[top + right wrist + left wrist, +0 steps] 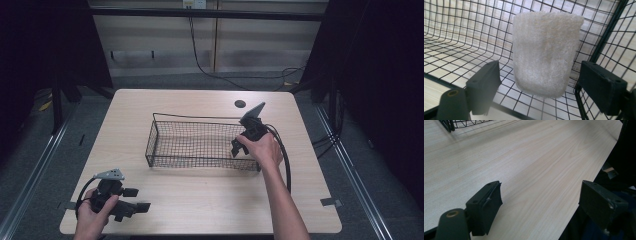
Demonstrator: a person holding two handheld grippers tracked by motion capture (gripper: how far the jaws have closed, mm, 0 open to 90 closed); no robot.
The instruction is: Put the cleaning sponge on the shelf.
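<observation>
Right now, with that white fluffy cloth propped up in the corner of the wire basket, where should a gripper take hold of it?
Probably at its upper edge, coming down from above. The white cloth stands upright against the wire basket wall at one end, so its top is free while mesh blocks its back and bottom. The right gripper faces it with its jaws spread on either side, not pressing it.

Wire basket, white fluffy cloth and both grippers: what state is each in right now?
Wire basket: upright on the table, open-topped.
White fluffy cloth: inside the basket, propped against its end wall, free of the fingers.
Right gripper: open, pointing into the basket.
Left gripper: open, empty, over bare table.
</observation>
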